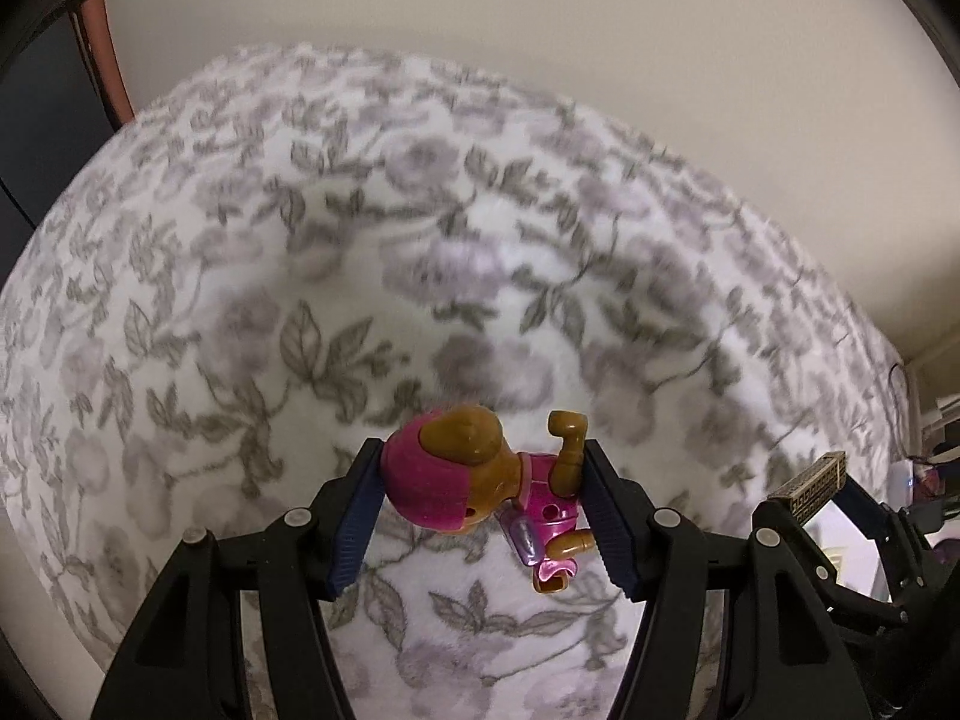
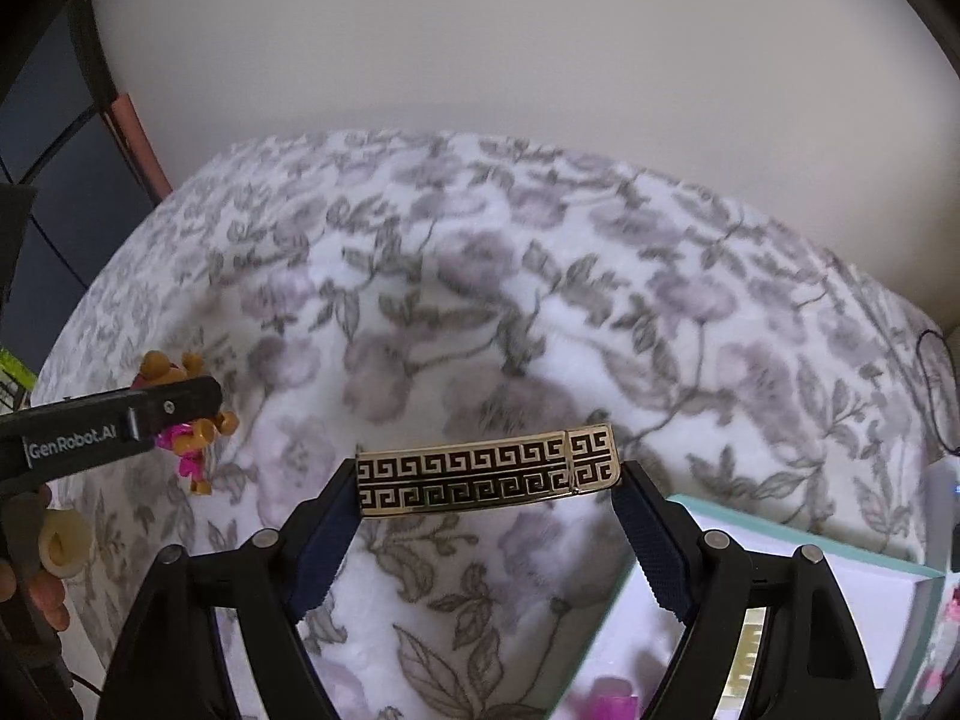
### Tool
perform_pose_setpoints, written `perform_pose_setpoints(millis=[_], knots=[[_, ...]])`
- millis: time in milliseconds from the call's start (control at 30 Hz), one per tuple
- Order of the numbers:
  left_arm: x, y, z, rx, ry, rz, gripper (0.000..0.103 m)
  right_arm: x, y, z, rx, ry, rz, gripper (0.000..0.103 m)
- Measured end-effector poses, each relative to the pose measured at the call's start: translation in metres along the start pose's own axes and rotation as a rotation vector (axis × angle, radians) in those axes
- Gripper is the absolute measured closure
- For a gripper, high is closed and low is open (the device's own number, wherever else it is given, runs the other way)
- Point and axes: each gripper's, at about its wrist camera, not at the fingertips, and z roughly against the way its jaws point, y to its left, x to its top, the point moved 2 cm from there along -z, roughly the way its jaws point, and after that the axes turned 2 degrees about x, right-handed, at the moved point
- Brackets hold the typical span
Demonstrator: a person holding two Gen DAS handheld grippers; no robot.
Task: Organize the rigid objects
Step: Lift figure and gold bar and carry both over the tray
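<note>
Left wrist view: the left gripper (image 1: pixel 480 516) grasps a pink-and-brown toy figure (image 1: pixel 480 480) between its blue pads, above a floral blanket (image 1: pixel 300 276). The figure lies crosswise, head toward the left pad, legs toward the right and down. A plain pale wall (image 1: pixel 540 12) rises behind.

Right wrist view: the right gripper (image 2: pixel 489 516) clamps a gold box with a black key pattern (image 2: pixel 486 471) by its ends, long axis level from pad to pad, over the same blanket. A white, teal-edged box (image 2: pixel 840 558) sits lower right.

your bed (image 2: pixel 480 276) wears a white floral fleece blanket (image 1: pixel 300 252); a white teal-rimmed box (image 2: pixel 798 540) sits at the blanket's right edge.
</note>
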Motion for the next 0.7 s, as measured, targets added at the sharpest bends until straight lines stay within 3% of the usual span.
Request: perform_pose_setpoints(millis=[333,700], knots=[[0.009,-0.018,0.04,-0.029,-0.106,-0.022,0.038,0.007,-0.005,0.034,-0.03,-0.046,-0.016,0.018],[-0.011,-0.064,0.075,-0.056,-0.169,-0.119,0.038,-0.009,-0.03,0.079,-0.064,-0.044,-0.109,0.018]])
